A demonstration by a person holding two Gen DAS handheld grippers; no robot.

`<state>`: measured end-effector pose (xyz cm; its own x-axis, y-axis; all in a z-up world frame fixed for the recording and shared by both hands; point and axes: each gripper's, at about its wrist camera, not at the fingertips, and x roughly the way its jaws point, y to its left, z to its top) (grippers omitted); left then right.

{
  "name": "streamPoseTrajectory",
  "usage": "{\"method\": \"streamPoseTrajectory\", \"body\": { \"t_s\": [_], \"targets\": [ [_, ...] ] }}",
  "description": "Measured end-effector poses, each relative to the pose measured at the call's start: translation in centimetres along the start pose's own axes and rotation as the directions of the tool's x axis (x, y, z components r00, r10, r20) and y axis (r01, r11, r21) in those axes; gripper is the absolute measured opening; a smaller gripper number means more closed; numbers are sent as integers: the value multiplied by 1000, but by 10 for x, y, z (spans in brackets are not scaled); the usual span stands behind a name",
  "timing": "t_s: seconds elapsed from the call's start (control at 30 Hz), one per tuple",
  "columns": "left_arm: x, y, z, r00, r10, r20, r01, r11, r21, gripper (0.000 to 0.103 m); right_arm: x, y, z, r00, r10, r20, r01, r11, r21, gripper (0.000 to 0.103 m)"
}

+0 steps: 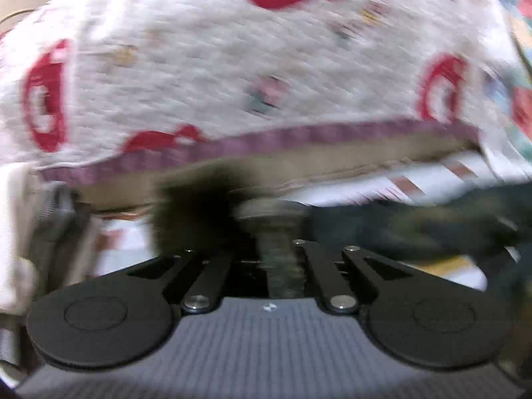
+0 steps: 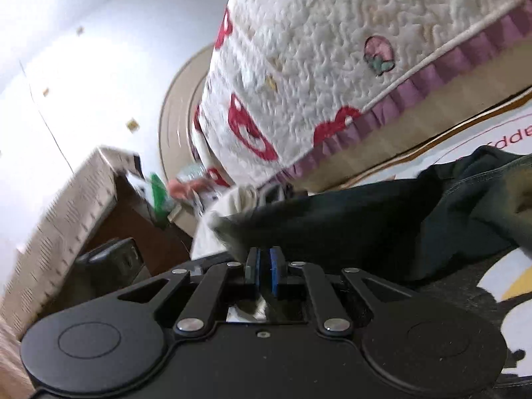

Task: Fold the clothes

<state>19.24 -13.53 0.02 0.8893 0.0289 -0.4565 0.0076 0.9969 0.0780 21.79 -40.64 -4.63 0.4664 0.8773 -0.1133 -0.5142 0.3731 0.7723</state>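
The left wrist view is smeared throughout: the left gripper (image 1: pixel 281 229) shows its fingertips only as a grey-green blur, so what lies between them cannot be told. The dark garment (image 2: pixel 382 219) runs off the right edge in the right wrist view, its shape unreadable. Small objects by the wooden box (image 2: pixel 133 219) are too blurred to name

Probably a home bedroom: quilted mushroom-print bedspread (image 2: pixel 332 50) with purple frill, printed floor mat (image 2: pixel 482 139).
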Motion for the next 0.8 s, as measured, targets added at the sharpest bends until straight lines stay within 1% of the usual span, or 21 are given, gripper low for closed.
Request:
{"method": "streamPoseTrajectory", "body": {
  "t_s": [0.03, 0.07, 0.1, 0.13, 0.17, 0.2, 0.23, 0.27, 0.3, 0.37, 0.4, 0.43, 0.47, 0.53, 0.57, 0.6, 0.63, 0.67, 0.7, 0.77, 0.8],
  "targets": [
    [3, 20, 8, 999, 32, 4, -32, 999, -42, 1, -7, -4, 3, 999, -36, 16, 36, 999, -4, 14],
    [5, 36, 14, 998, 60, 6, -59, 996, -71, 1, -15, -8, 6, 994, -102, 38, 102, 995, -7, 15],
    [8, 52, 20, 996, 87, 8, -86, 991, -98, 1, -24, -12, 10, 982, -180, 63, 181, 983, -9, 19],
    [10, 66, 25, 994, 112, 12, -110, 987, -116, 1, -33, -16, 14, 962, -257, 88, 259, 966, -9, 21],
    [12, 80, 30, 991, 136, 14, -133, 982, -134, 1, -42, -20, 18, 936, -333, 112, 336, 942, -6, 21],
    [11, 92, 35, 988, 155, 12, -152, 977, -152, 1, -52, -24, 23, 898, -420, 134, 423, 906, 9, 24],
    [10, 103, 39, 987, 160, 12, -156, 971, -180, 1, -63, -28, 29, 848, -507, 155, 508, 861, 37, 29],
    [7, 111, 42, 987, 157, 16, -150, 966, -209, 1, -78, -32, 35, 791, -586, 179, 582, 809, 76, 33],
    [3, 117, 45, 988, 154, 27, -144, 963, -229, 1, -95, -37, 41, 744, -639, 196, 633, 767, 101, 41],
    [-8, 126, 46, 988, 148, 54, -129, 956, -265, 1, -131, -48, 50, 656, -722, 221, 711, 689, 139, 50],
    [-13, 128, 44, 987, 147, 64, -124, 953, -275, 1, -147, -55, 57, 607, -765, 217, 758, 639, 132, 50],
    [-17, 129, 40, 987, 147, 64, -124, 953, -278, 1, -160, -60, 65, 557, -805, 205, 808, 582, 89, 50],
    [-17, 128, 36, 988, 146, 51, -127, 954, -271, 1, -171, -64, 73, 506, -841, 194, 853, 521, 34, 51],
    [-15, 127, 24, 991, 134, 5, -128, 960, -248, 1, -193, -72, 90, 395, -900, 183, 919, 387, -77, 51],
    [-13, 127, 18, 991, 130, -19, -131, 962, -240, 1, -198, -79, 99, 379, -912, 156, 924, 363, -124, 51],
    [-11, 126, 11, 991, 127, -43, -134, 963, -233, 1, -201, -87, 109, 382, -917, 118, 918, 360, -168, 53],
    [-9, 126, 6, 990, 127, -64, -138, 964, -228, 1, -203, -98, 119, 387, -919, 70, 906, 365, -215, 63],
    [-6, 126, 1, 988, 125, -87, -142, 963, -229, 1, -200, -111, 127, 385, -923, 18, 893, 368, -259, 67],
    [-5, 126, -3, 988, 121, -101, -142, 962, -235, 1, -198, -126, 132, 367, -930, -34, 882, 359, -306, 71],
    [-5, 126, -8, 987, 115, -113, -139, 961, -237, 1, -194, -149, 138, 320, -942, -104, 862, 335, -379, 70],
    [-6, 127, -8, 987, 117, -113, -141, 964, -226, 1, -193, -159, 140, 303, -944, -129, 853, 329, -405, 70]
  ]
}}
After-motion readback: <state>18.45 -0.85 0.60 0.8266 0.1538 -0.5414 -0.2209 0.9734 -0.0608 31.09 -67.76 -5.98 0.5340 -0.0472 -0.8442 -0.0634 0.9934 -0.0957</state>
